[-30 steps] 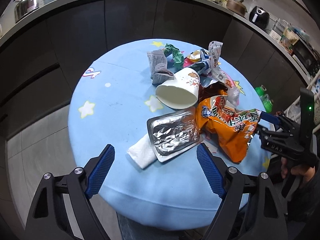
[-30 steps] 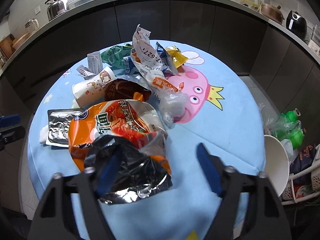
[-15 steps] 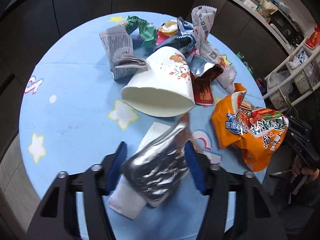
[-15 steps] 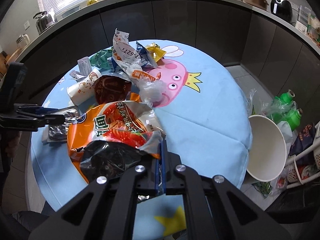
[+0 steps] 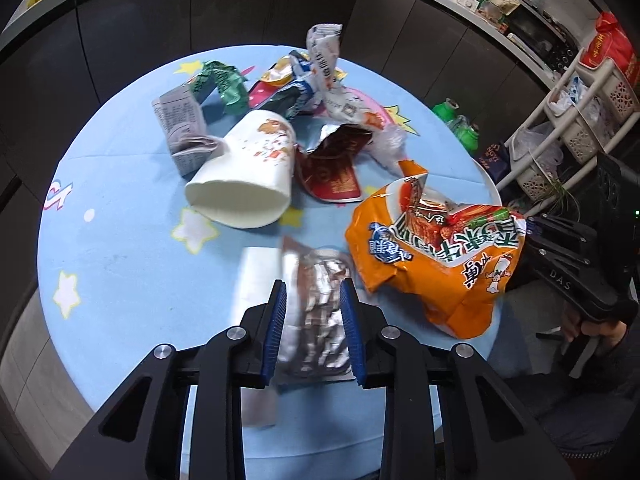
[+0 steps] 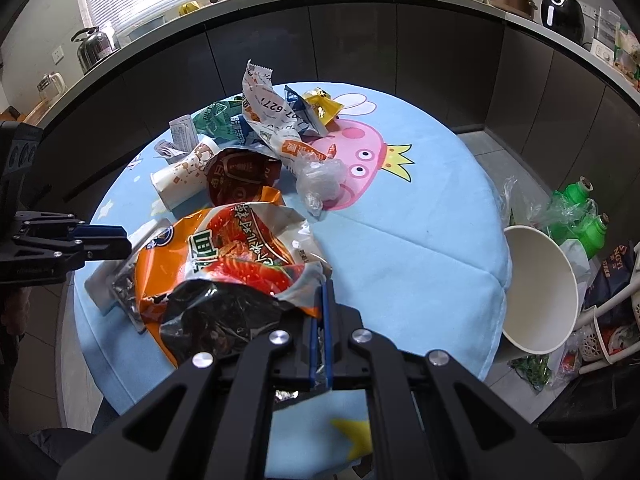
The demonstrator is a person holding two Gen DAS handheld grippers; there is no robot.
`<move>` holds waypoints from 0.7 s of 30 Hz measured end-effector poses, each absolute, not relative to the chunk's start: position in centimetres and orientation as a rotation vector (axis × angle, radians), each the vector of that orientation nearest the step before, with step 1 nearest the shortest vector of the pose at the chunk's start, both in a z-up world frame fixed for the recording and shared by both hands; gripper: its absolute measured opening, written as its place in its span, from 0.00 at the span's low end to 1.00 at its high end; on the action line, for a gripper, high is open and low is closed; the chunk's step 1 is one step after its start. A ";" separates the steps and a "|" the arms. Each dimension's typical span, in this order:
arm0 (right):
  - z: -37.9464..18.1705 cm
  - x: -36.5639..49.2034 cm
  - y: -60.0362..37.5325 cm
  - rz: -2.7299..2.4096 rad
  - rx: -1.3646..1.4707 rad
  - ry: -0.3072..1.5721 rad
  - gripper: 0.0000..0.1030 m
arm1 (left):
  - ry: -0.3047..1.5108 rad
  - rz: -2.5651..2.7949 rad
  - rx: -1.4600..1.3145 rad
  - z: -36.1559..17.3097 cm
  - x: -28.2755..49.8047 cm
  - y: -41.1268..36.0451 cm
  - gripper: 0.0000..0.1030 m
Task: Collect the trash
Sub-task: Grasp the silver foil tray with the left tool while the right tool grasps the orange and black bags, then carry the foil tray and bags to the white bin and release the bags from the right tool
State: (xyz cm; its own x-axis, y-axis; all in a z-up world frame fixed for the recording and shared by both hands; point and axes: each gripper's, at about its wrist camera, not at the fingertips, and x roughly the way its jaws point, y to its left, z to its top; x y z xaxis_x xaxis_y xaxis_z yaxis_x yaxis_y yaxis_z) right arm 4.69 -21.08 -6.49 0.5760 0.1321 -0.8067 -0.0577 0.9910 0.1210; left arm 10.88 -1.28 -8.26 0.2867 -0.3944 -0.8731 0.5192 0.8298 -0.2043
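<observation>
Moved in over the silver foil packet (image 5: pixel 320 312), left gripper (image 5: pixel 312 332) just been closing, pads pinching it; right gripper (image 6: pixel 320 344) clamped on orange noodle bag (image 6: pixel 224 248), lifted.

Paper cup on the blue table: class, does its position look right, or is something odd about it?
Odd: the paper cup lies tipped on its side among wrappers, its open mouth facing the table edge rather than standing upright.
</observation>
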 end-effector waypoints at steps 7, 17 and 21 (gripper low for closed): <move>-6.1 4.1 -21.9 0.098 0.100 0.938 0.05 | 1.142 -0.544 0.166 -9.6 10.7 -1.6 0.59; -6.3 4.1 -22.1 0.097 0.113 0.940 0.06 | 1.160 -0.562 0.263 -10.8 9.8 -3.1 0.63; -6.3 4.1 -22.1 0.095 0.114 0.939 0.06 | 1.179 -0.528 0.249 -11.9 10.8 -3.1 0.71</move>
